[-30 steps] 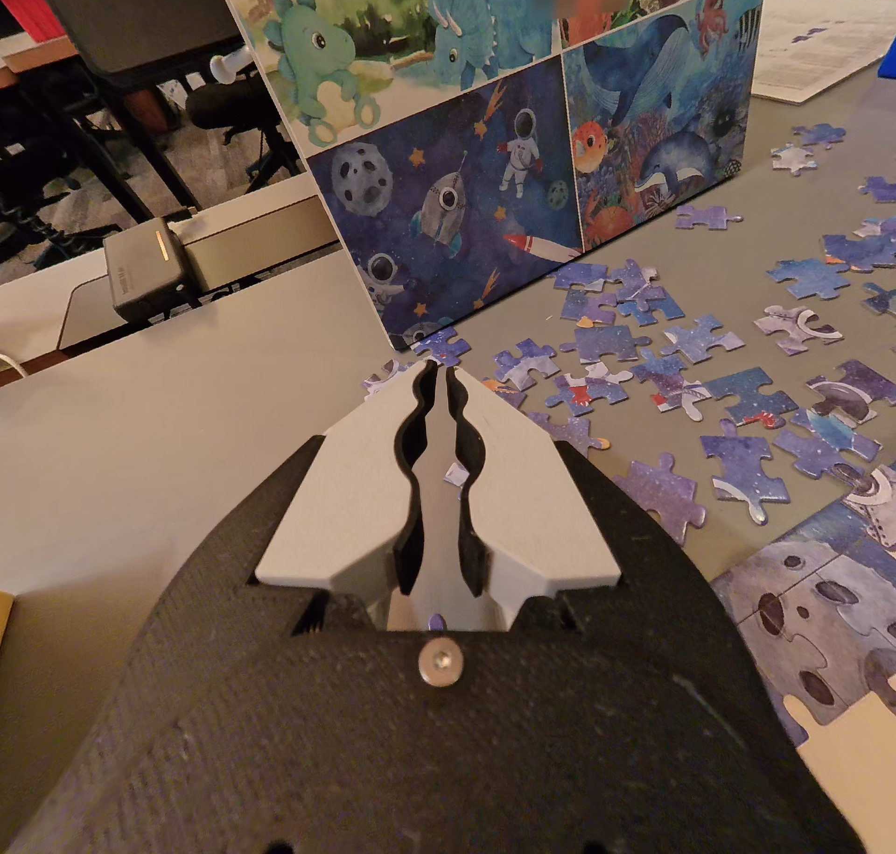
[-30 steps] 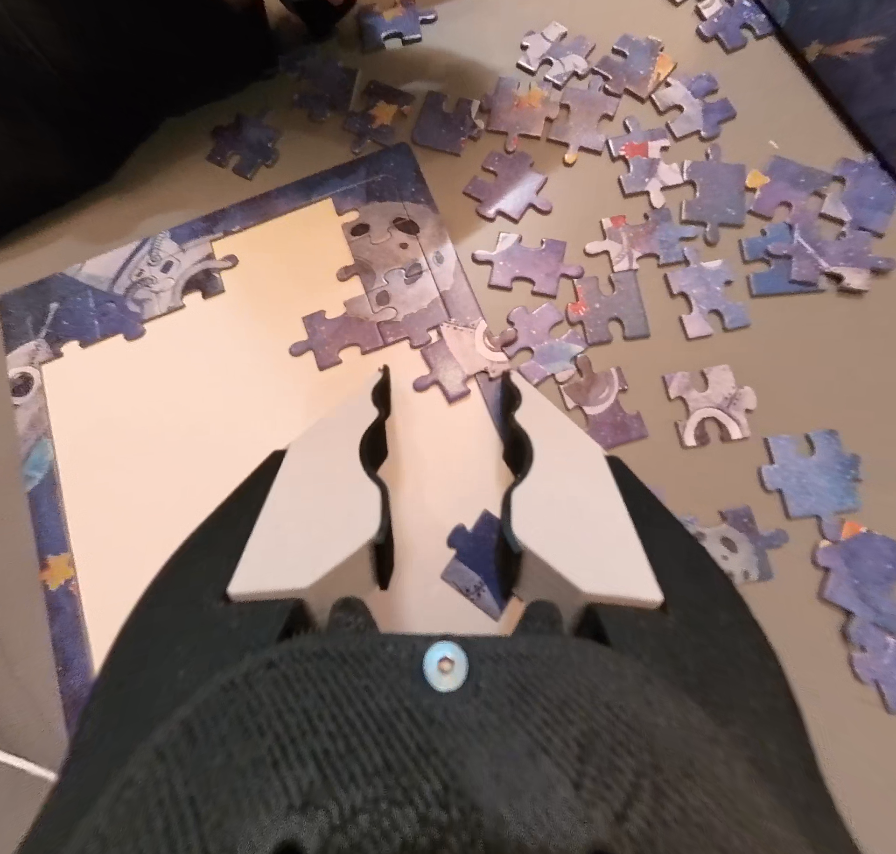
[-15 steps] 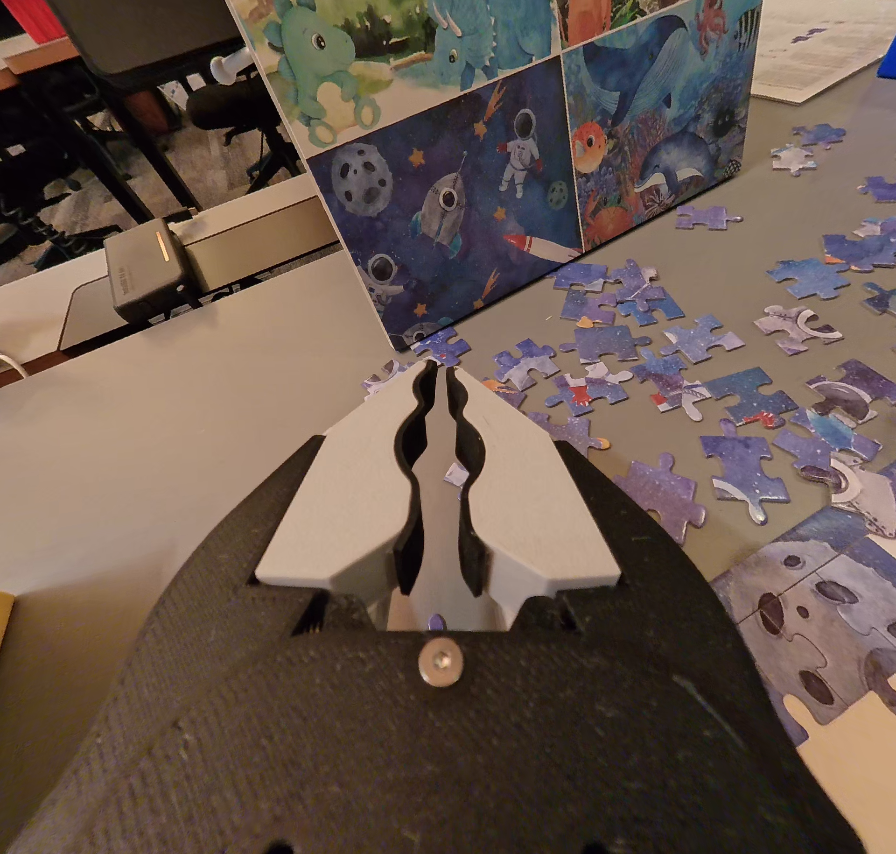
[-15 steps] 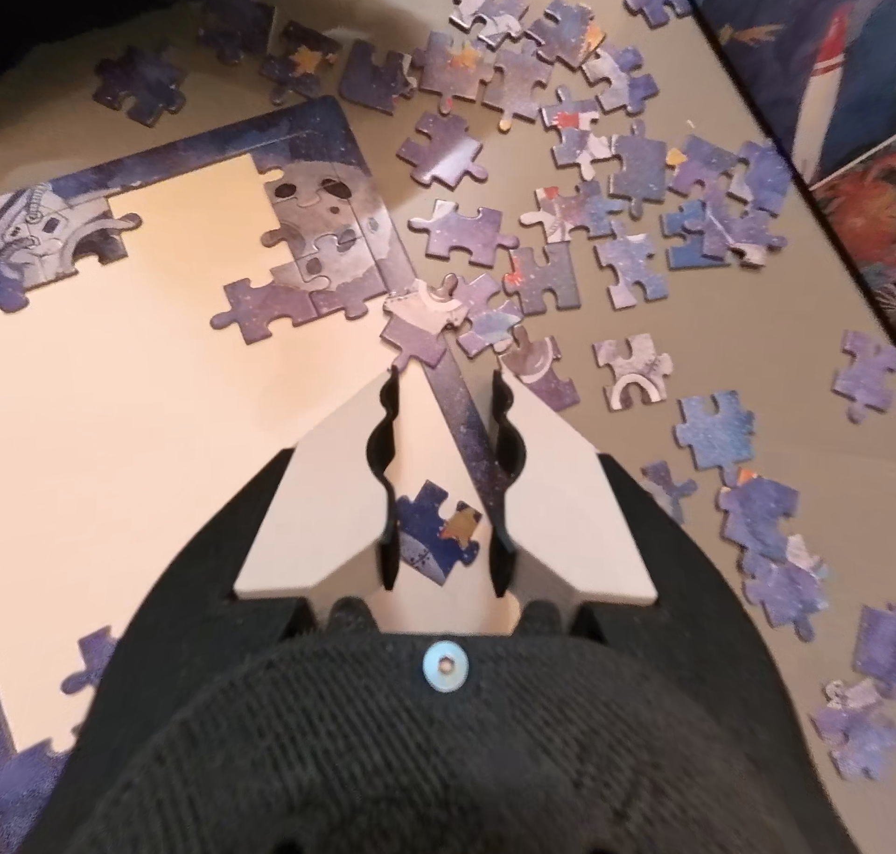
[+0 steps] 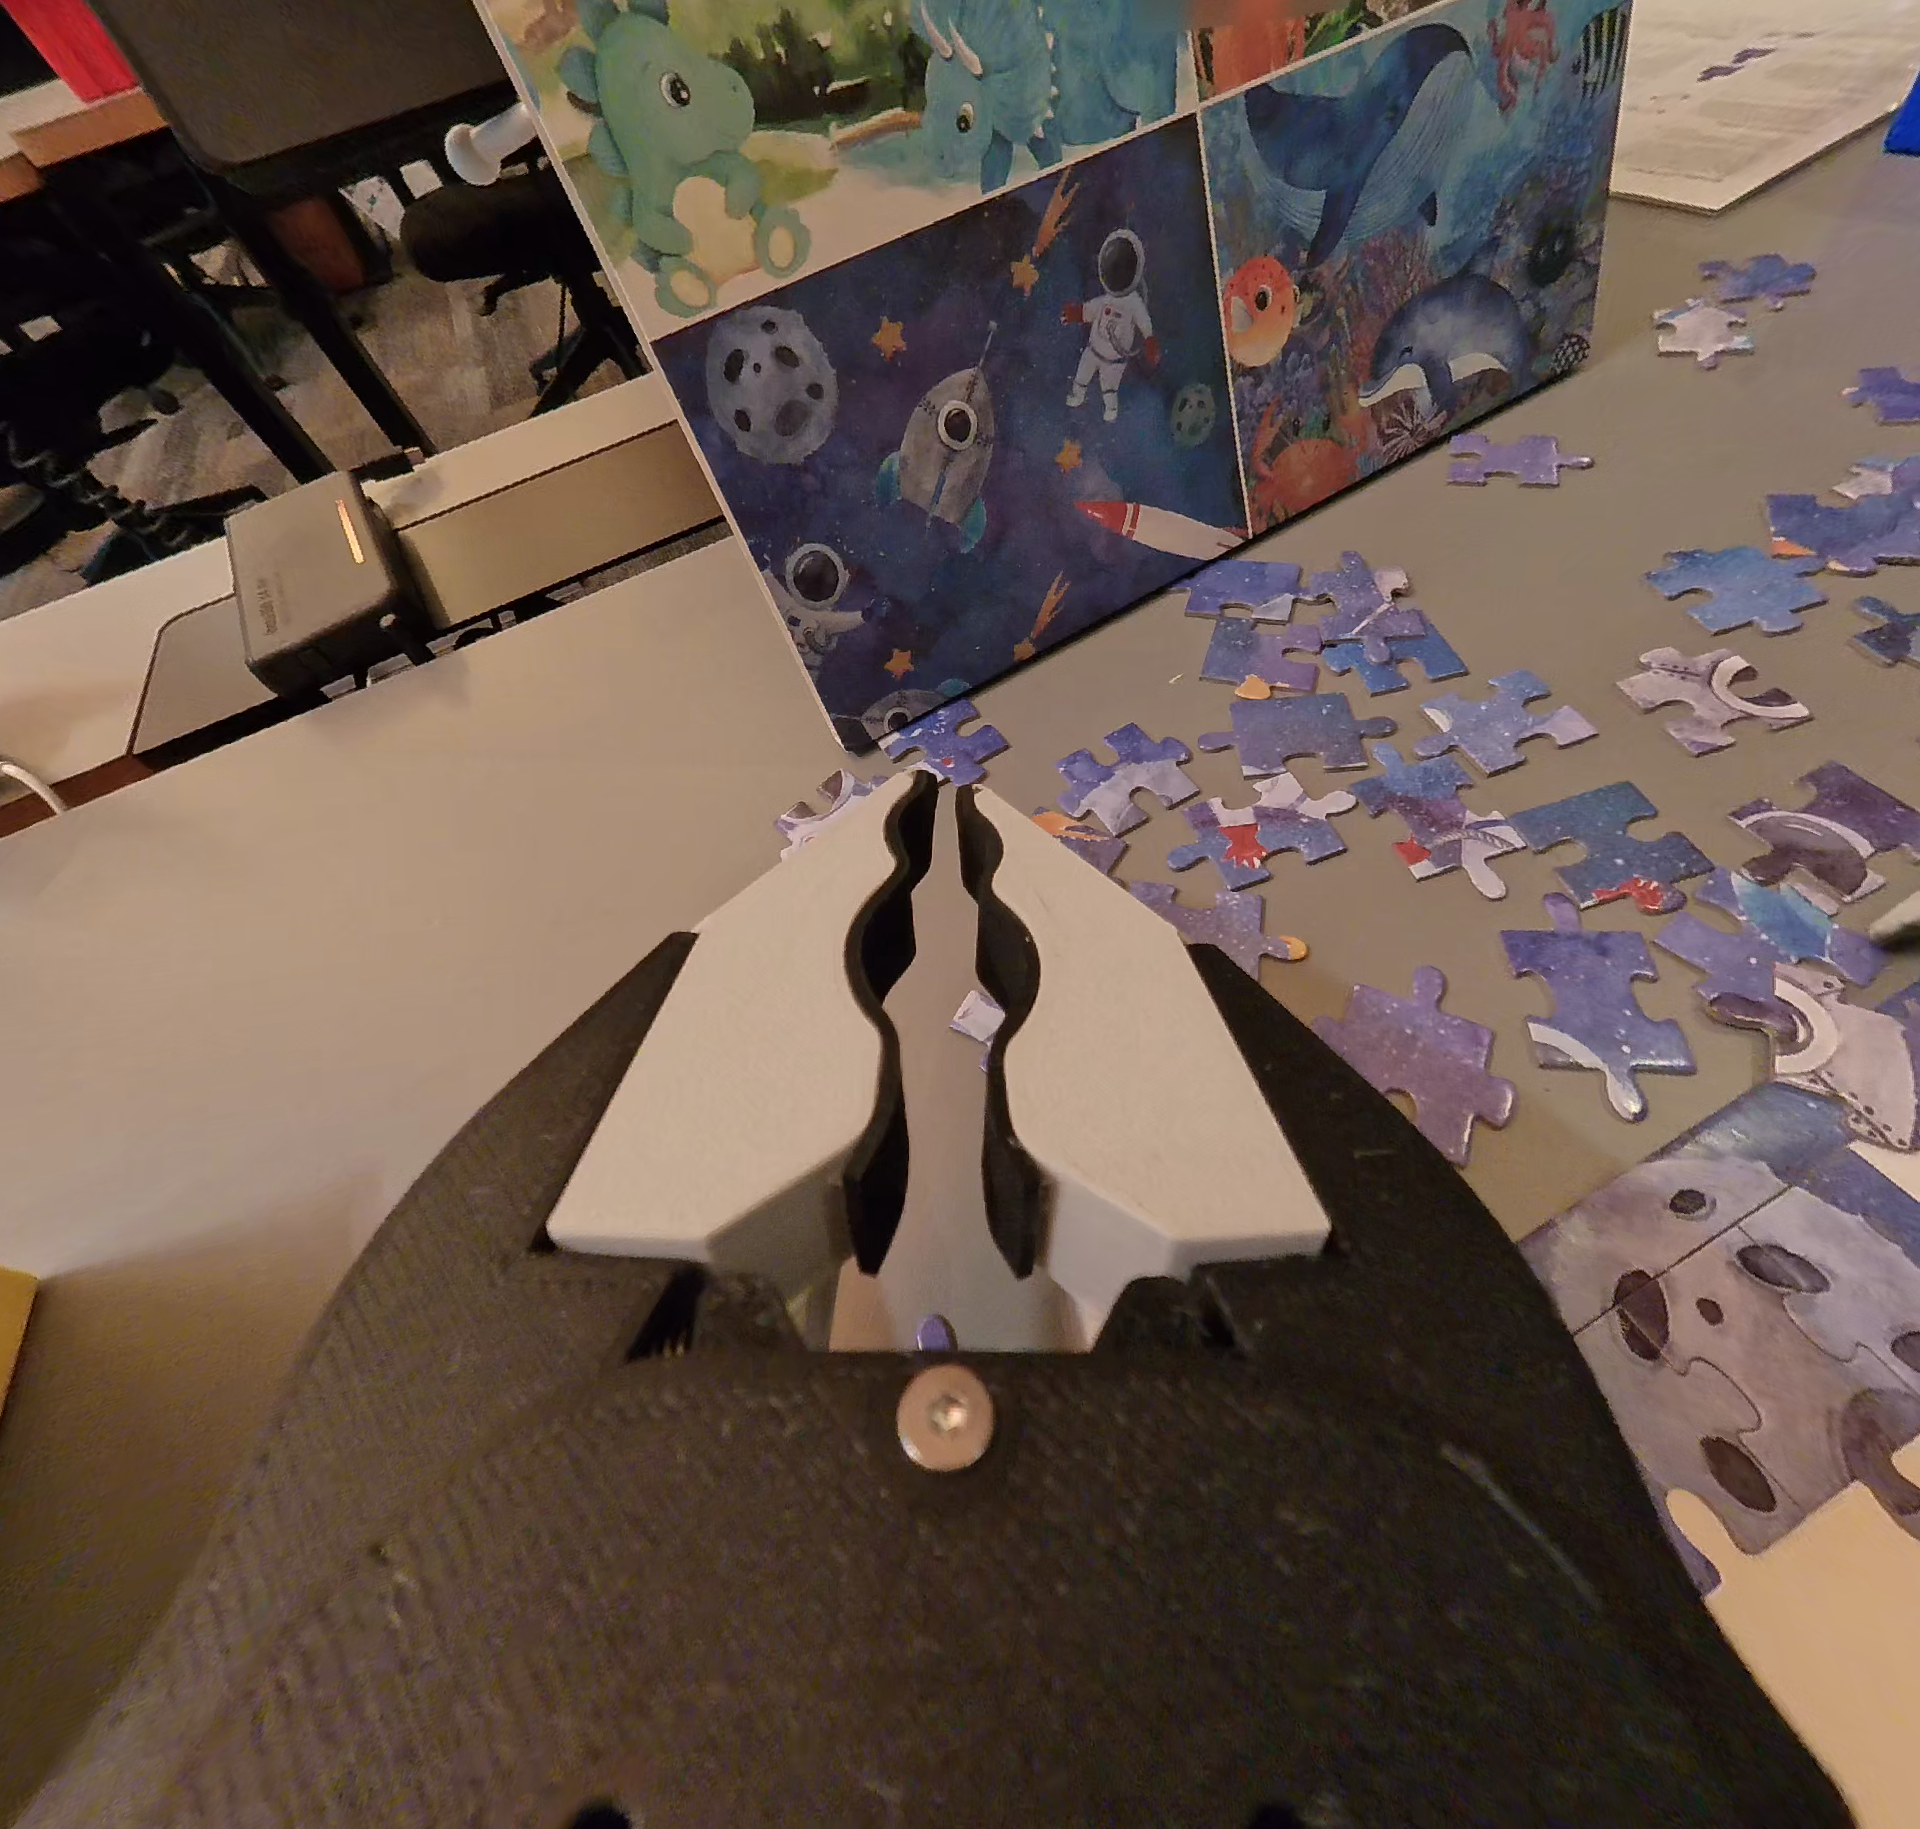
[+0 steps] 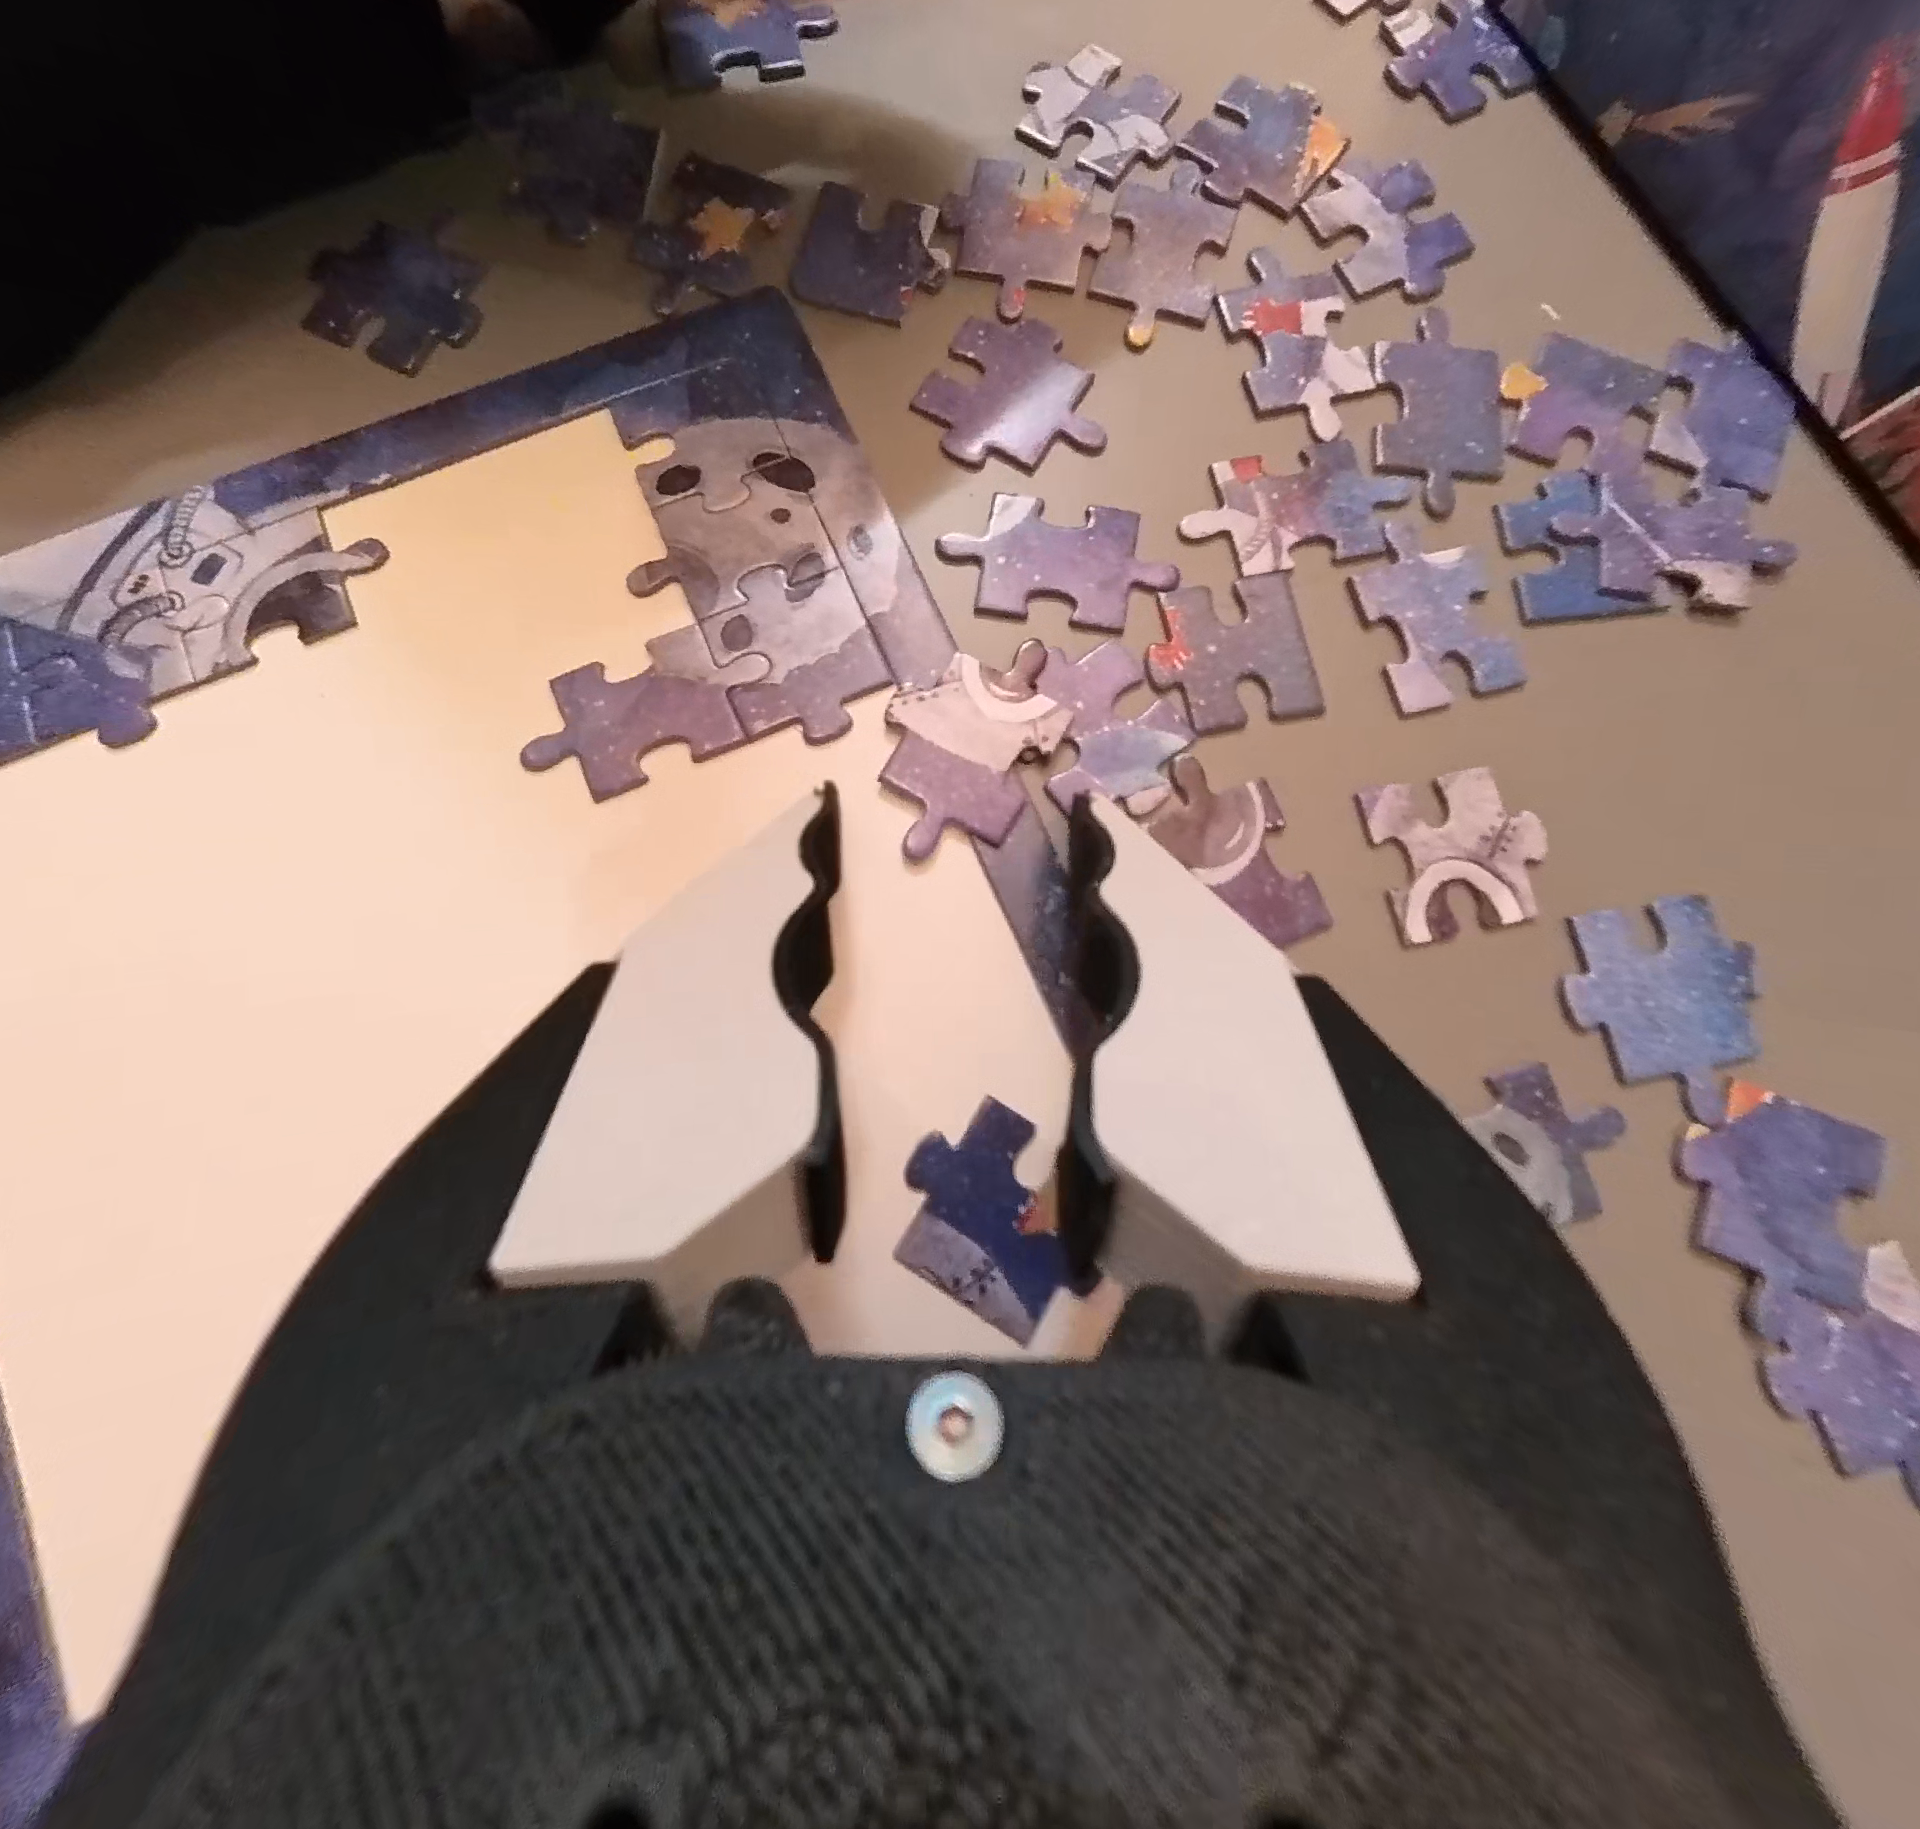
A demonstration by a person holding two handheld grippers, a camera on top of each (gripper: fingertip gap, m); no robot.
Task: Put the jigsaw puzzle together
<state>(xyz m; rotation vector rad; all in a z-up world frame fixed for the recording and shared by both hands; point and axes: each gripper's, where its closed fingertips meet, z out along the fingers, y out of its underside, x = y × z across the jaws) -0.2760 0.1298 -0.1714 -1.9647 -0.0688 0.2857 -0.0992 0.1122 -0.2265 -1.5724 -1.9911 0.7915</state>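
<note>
Over right edge of puzzle tray (image 6: 312,948): my right gripper (image 6: 951,813) spread wide, dark blue piece (image 6: 977,1208) between fingers, clear of left pad. I judge it unsecured; may slip askew. Left gripper (image 5: 935,792) closed, empty, by box (image 5: 935,429) corner; could scatter loose pieces (image 5: 1127,777).

My left gripper (image 5: 935,792) low over the table (image 5: 364,948), picture box (image 5: 1039,325) standing just ahead, loose puzzle pieces (image 5: 1455,792) scattered to its right, my right gripper (image 6: 951,813) above the puzzle tray (image 6: 312,948), loose pieces right of the tray, one piece (image 6: 977,1208) between its fingers.
</note>
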